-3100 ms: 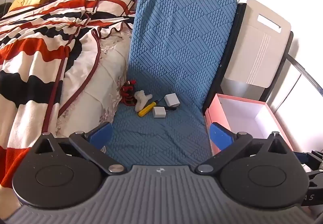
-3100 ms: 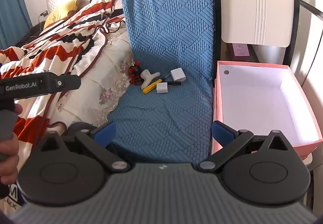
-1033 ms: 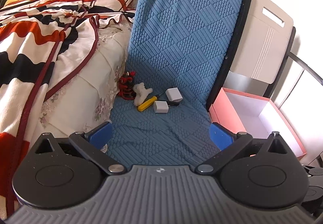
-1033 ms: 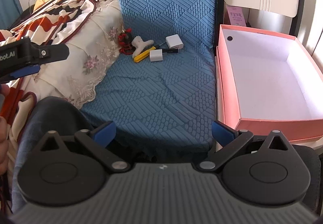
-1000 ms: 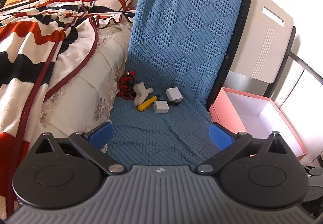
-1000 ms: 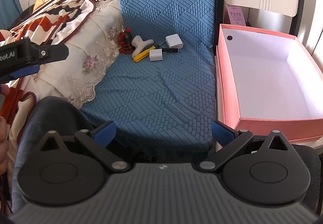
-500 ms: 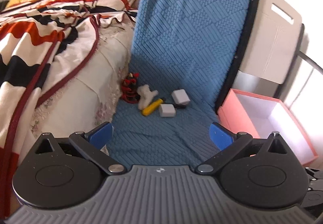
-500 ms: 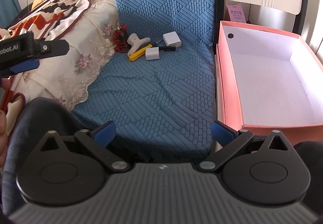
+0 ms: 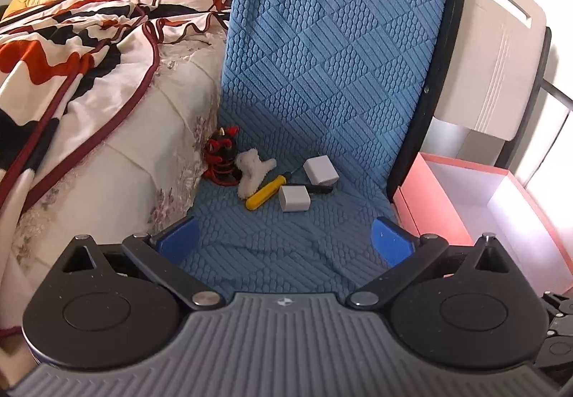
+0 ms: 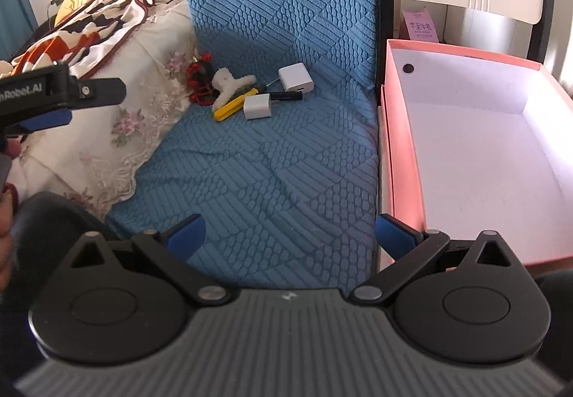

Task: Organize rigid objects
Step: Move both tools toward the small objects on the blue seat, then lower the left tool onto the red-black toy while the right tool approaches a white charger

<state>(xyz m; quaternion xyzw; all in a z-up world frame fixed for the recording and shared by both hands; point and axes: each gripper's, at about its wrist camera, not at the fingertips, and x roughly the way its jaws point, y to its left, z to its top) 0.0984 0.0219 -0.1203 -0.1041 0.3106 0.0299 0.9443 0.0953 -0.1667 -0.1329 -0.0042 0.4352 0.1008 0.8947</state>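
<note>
Bed (image 9: pixel 118 160) on the left: cream embroidered sheet, with a striped red/black/white blanket (image 9: pixel 53 49) draped over it. Next to it is a chair under a blue quilted cover (image 10: pixel 272 153) with a diamond-block texture, seat and backrest both covered. To the right of the seat, just beside it, sits a pink cardboard box (image 10: pixel 401 160), rectangular, white inside, open top. Behind the box is a white plastic panel (image 9: pixel 497 49) with ribbed lines and a slot handle.

The rigid items are clustered at the back-left of the seat, near the bed edge: red-black figurine (image 9: pixel 222 155), fuzzy white claw clip (image 10: pixel 229 83), yellow-handled screwdriver (image 9: pixel 263 196) partly under the clip, and two white cube chargers (image 10: pixel 257 106) (image 10: pixel 295 77), one touching the screwdriver shaft.

Left gripper (image 9: pixel 284 239): blue pads spread wide, nothing between them, over the seat front. Right gripper (image 10: pixel 288 230): same, fingers apart, empty, right pad over the box's near corner. Seat between grippers and items is unobstructed.
</note>
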